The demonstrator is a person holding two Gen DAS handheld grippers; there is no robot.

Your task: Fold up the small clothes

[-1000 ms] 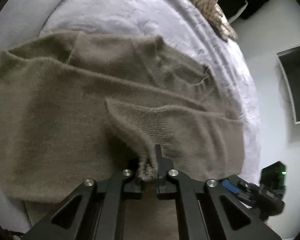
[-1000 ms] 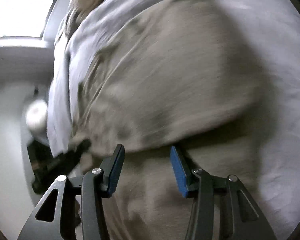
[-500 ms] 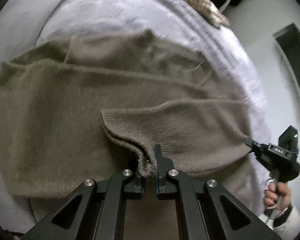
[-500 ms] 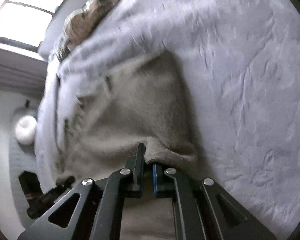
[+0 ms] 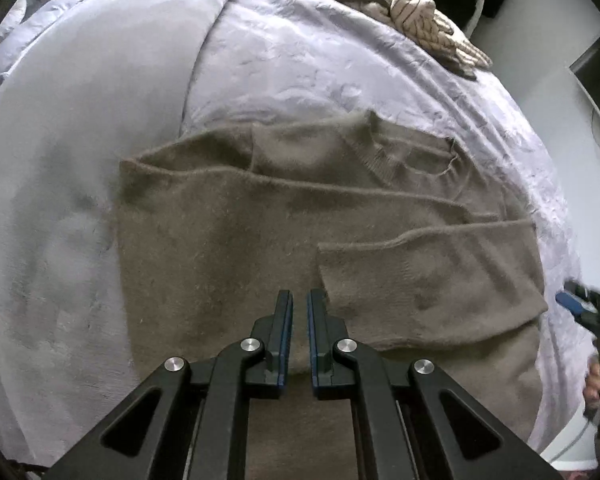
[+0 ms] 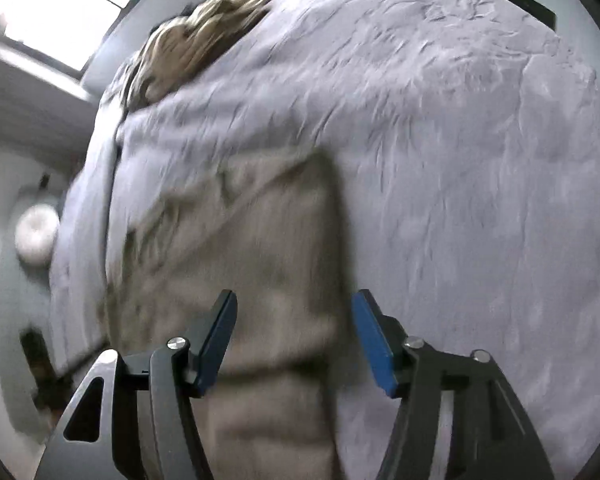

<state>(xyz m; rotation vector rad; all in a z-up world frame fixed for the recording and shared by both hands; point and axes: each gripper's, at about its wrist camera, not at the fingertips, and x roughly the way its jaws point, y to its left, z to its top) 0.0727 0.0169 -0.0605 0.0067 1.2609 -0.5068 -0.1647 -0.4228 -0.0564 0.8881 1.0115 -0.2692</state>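
Observation:
A taupe knit sweater [image 5: 300, 220] lies flat on the pale bed cover [image 5: 80, 200], with a sleeve folded across its front [image 5: 420, 280]. My left gripper [image 5: 299, 300] hovers just above the sweater's lower part, its jaws a narrow gap apart and empty, next to the sleeve cuff. My right gripper [image 6: 294, 304] is open wide and empty above the sweater's edge [image 6: 268, 280], which is blurred in the right wrist view. The right gripper also shows at the far right of the left wrist view [image 5: 580, 308], beside the sweater's right side.
A striped beige and brown garment pile [image 5: 400, 4] lies at the far end of the bed; it also shows in the right wrist view [image 6: 204, 36]. The bed edge drops to a pale floor on the right [image 5: 572, 128]. A round white object [image 6: 36, 236] sits on the floor.
Both grippers have let go of the sweater. The left one released the sleeve cuff and drew back upward; the right one opened wide and pulled away from the sweater's edge.

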